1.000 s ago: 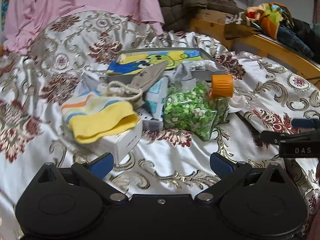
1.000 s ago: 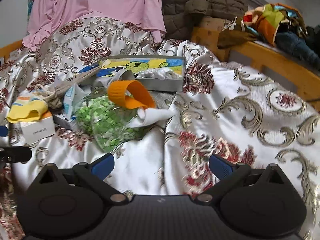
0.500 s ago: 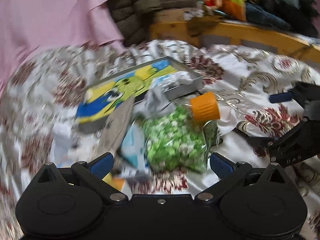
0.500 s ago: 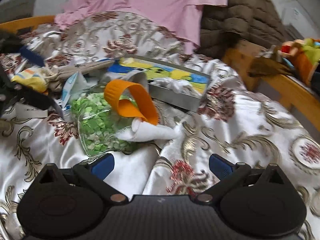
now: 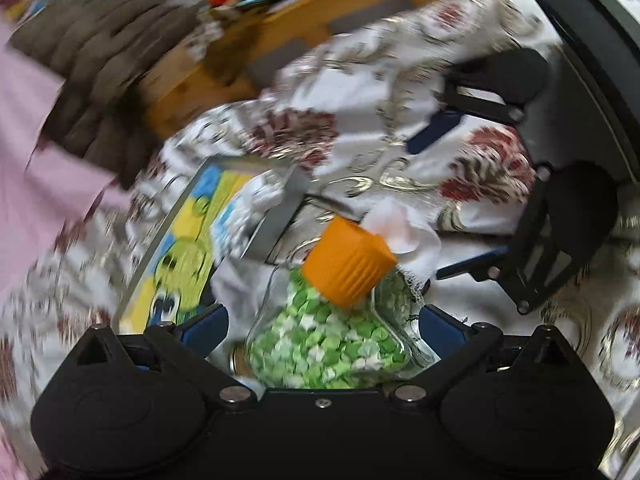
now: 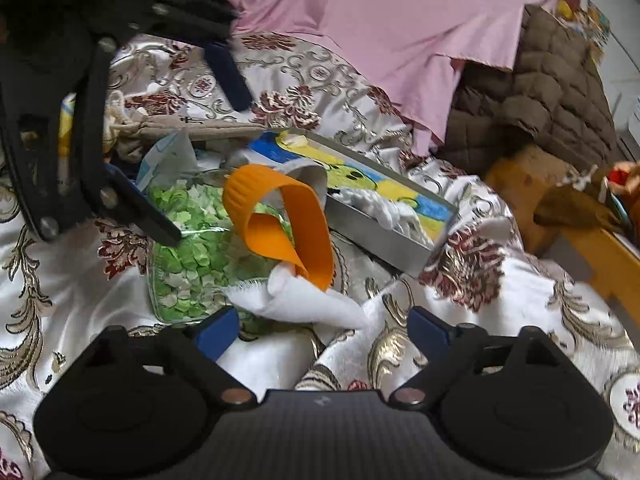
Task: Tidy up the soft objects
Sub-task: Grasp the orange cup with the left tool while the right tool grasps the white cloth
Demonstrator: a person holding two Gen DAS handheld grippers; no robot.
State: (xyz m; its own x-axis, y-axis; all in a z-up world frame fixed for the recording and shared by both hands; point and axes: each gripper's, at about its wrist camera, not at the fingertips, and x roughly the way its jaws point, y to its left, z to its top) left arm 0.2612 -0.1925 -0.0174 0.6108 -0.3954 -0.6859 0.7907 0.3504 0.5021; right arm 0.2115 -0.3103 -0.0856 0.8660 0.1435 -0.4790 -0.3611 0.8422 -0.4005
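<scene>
A glass jar (image 5: pixel 332 344) of green paper bits with an orange cap (image 5: pixel 348 268) lies on the patterned bedspread (image 5: pixel 380 80). It sits between the fingers of my left gripper (image 5: pixel 322 326), which stands open; the view is blurred. A white soft cloth (image 6: pixel 304 300) lies against the jar (image 6: pixel 188 248) under its orange cap (image 6: pixel 280 220). My right gripper (image 6: pixel 324 330) is right in front of that cloth, its jaws closing and the pads not touching it. The left gripper (image 6: pixel 188 152) shows at upper left, one finger over the jar. The right gripper (image 5: pixel 426 212) shows at right.
A metal tray (image 6: pixel 384 240) with a cartoon picture holds a white knitted item (image 6: pixel 372 204) behind the jar. A beige drawstring pouch (image 6: pixel 180 128) lies to the left. A pink sheet (image 6: pixel 400 20), a brown quilted jacket (image 6: pixel 540 92) and the wooden bed frame (image 6: pixel 600 256) border the far side.
My left gripper has rolled and swung right, so the jar now lies between its fingers. My right gripper has rolled, sunk closer to the white cloth, and its fingers have narrowed a little.
</scene>
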